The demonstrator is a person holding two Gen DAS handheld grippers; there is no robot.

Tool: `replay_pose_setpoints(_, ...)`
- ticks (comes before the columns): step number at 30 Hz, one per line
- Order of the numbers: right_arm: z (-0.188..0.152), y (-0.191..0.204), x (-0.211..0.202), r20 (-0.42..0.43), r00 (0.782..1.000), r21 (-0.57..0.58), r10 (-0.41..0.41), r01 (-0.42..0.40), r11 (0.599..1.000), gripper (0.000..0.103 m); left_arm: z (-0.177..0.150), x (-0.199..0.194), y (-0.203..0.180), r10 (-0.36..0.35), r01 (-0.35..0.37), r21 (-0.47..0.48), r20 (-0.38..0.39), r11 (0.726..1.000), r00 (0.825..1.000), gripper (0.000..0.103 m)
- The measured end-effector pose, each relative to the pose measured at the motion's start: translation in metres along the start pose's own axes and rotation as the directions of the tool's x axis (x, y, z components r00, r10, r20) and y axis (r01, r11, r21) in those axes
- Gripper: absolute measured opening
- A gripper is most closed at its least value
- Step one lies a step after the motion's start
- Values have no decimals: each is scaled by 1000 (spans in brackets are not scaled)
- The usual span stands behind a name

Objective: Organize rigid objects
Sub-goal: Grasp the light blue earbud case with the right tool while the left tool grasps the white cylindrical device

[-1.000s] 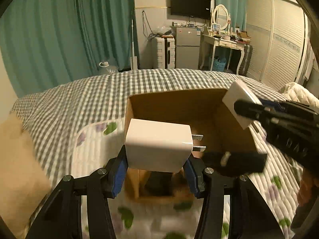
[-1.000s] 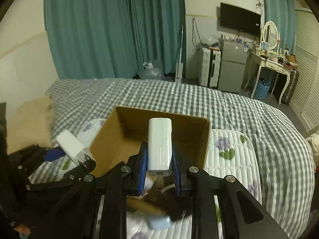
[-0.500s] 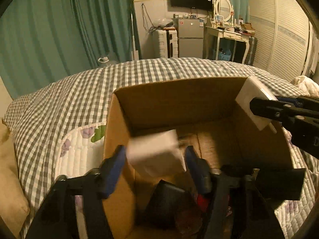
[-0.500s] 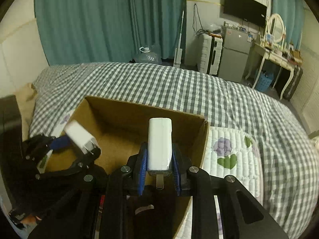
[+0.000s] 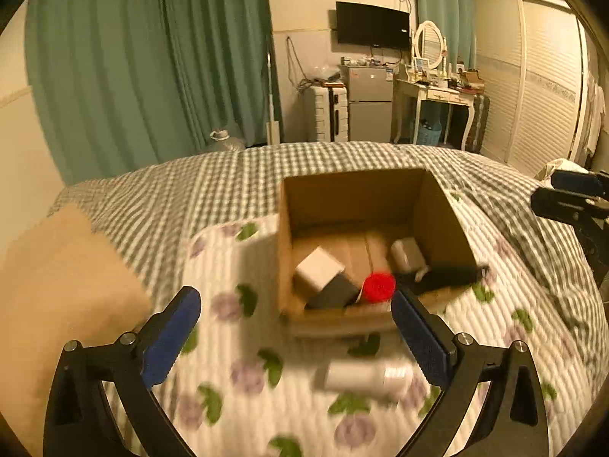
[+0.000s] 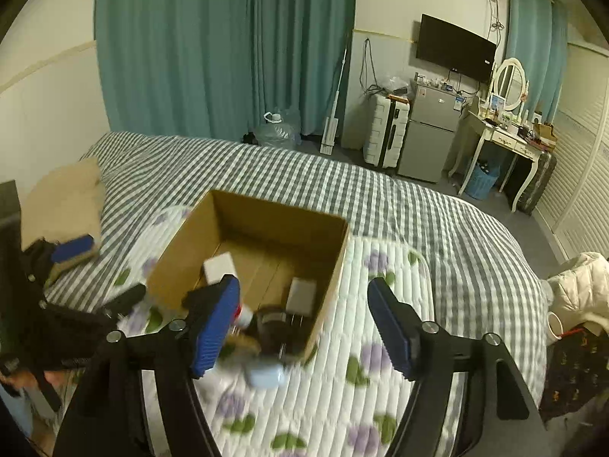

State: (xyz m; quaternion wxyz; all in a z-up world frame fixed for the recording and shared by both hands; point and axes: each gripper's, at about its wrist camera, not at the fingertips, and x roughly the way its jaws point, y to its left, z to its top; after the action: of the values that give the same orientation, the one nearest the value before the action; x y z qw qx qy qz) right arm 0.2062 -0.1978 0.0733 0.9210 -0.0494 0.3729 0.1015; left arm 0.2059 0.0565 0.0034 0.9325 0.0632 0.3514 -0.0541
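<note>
An open cardboard box (image 5: 354,190) (image 6: 335,266) sits on the bed. Inside lie two white chargers (image 5: 319,271) (image 5: 407,255), a red-capped thing (image 5: 378,286) and dark objects (image 5: 445,276). In the right wrist view the chargers show at the box's left (image 6: 219,266) and right (image 6: 301,295). My left gripper (image 5: 295,337) is open and empty, in front of the box. My right gripper (image 6: 304,325) is open and empty, above the box's near right corner. A small white bottle (image 5: 367,377) (image 6: 266,375) lies on the quilt in front of the box.
A floral quilt (image 5: 236,373) lies over the checked bedspread (image 6: 418,205). A tan pillow (image 5: 57,285) is at the left. White clothing (image 6: 578,285) lies at the bed's right edge. Beyond the bed stand a fridge (image 6: 430,137), a suitcase and a dressing table.
Both grippers opened and dropped their white chargers into the box, then pulled back and up away from it.
</note>
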Motion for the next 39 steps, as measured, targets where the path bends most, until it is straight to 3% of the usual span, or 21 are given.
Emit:
replay_pose_setpoints(3,-22,11,-15,-13,1000,-21,16,-17,1000,70,-24,-20,7,-11,11,16,-6,1000,1000,102)
replay_pose_setpoints(8,-71,28,-21,-38,998,-60,47,-49,997,70,-60,-31,10,38,-37,14,-32,999,999,102)
replay_pose_setpoints(17,-129,29,28,-109,989,3,101,-101,995,70,-100,2,-3,55,-65,-109,-95,992,994,102)
replay_pose_setpoints(24,-140,26,100,-183,978,36,97,-92,995,70,-111,49,-12,95,-122,-151,-173,981,980,102)
replay_pose_setpoints(31,-134,28,162,-241,962,55,131,-121,991,70,-118,77,-15,112,-139,-121,-210,983,971,102)
replay_pose_setpoints(33,-134,26,176,-254,957,78,140,-124,989,64,-119,81,-16,107,-135,-118,-217,984,970,102)
replay_pose_setpoints(34,-135,26,184,-267,955,71,134,-119,990,54,-120,83,-18,101,-129,-116,-222,985,970,102)
replay_pose_setpoints(39,-138,26,169,-224,966,53,129,-120,991,52,-118,78,-32,64,-92,-119,-223,989,973,102)
